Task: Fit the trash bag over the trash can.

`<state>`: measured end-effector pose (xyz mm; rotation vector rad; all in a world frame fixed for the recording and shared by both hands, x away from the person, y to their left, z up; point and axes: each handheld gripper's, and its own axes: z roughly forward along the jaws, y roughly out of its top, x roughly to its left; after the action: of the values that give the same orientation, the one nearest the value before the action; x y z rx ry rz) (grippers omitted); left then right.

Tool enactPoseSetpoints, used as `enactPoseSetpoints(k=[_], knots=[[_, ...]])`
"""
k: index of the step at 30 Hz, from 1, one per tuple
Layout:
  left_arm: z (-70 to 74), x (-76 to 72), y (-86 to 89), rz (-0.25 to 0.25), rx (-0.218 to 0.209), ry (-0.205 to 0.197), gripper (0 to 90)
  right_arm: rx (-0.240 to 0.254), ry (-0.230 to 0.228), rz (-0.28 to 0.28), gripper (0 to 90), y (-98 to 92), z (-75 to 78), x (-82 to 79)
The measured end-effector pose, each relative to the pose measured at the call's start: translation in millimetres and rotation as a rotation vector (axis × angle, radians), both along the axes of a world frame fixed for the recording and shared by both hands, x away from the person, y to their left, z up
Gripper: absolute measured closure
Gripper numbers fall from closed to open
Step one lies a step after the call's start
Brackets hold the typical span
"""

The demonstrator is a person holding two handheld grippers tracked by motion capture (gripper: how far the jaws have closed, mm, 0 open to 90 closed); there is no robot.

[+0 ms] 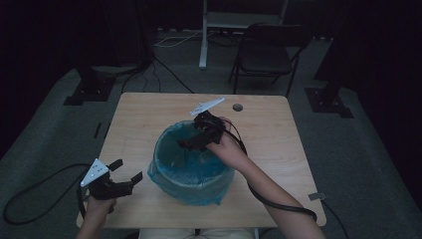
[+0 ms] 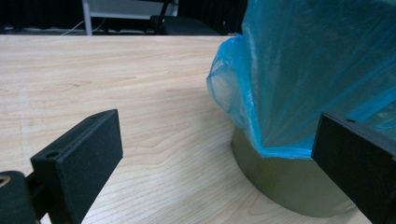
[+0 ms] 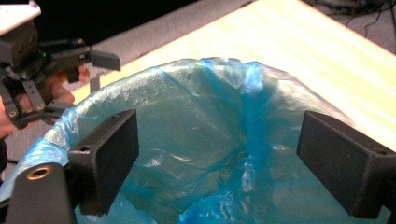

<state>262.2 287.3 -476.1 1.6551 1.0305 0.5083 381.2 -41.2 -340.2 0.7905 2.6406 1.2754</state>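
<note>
A round bin lined with a blue plastic bag (image 1: 191, 172) stands mid-table; the bag (image 2: 303, 70) folds down over the rim, and the grey bin wall (image 2: 289, 186) shows beneath it. My right gripper (image 1: 191, 142) hovers over the bin's far rim, tilted down into the opening. It is open, with the bag's inside (image 3: 210, 140) between its jaws and nothing held. My left gripper (image 1: 128, 171) sits just left of the bin, near the table's front left. It is open and empty, and its jaws point at the bin's side. The left gripper (image 3: 100, 72) is also seen beyond the rim.
The wooden table (image 1: 149, 114) has a small round grommet (image 1: 238, 107) near its far edge. Behind the table stand a dark folding chair (image 1: 266, 52) and a white stand leg (image 1: 204, 35). Cables run over the grey floor.
</note>
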Motion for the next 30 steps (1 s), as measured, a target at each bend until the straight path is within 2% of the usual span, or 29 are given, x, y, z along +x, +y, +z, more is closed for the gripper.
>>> enactPoseSetpoints(k=[2, 3, 7, 11, 14, 20, 23, 27, 30], knots=[[1.5, -1.8, -1.6, -0.005, 0.011, -0.010, 2.5, 0.015, -0.009, -0.009, 12.5, -4.3, -0.1, -0.8], [1.9, -2.6, -2.6, -0.005, 0.012, -0.013, 2.5, 0.050, -0.031, -0.033, 12.6, -13.3, -0.3, -2.8], [3.1, -4.5, -6.1, -0.014, 0.026, -0.024, 2.5, 0.083, -0.094, -0.078, 12.5, -29.2, -0.5, -7.1], [3.4, -4.7, -7.9, -0.025, 0.030, -0.032, 2.5, 0.114, -0.134, -0.119, 12.5, -45.1, -2.5, -8.6], [3.2, -4.9, -9.0, -0.025, 0.031, -0.034, 2.5, 0.129, -0.146, -0.145, 12.5, -53.2, -3.2, -9.0], [-0.2, -3.7, -8.6, -0.023, 0.054, -0.024, 2.5, 0.187, -0.176, -0.234, 12.5, -83.1, -8.8, -8.7], [-2.4, -4.0, -6.6, -0.016, 0.049, -0.025, 2.5, 0.208, -0.189, -0.285, 12.5, -98.5, -13.6, -8.3], [-5.4, -4.3, -3.8, -0.006, 0.058, -0.019, 2.5, 0.243, -0.187, -0.341, 12.5, -120.0, -20.9, -6.8], [-8.1, -4.7, -1.6, 0.002, 0.060, -0.020, 2.5, 0.244, -0.193, -0.380, 12.5, -134.0, -26.0, -7.3]])
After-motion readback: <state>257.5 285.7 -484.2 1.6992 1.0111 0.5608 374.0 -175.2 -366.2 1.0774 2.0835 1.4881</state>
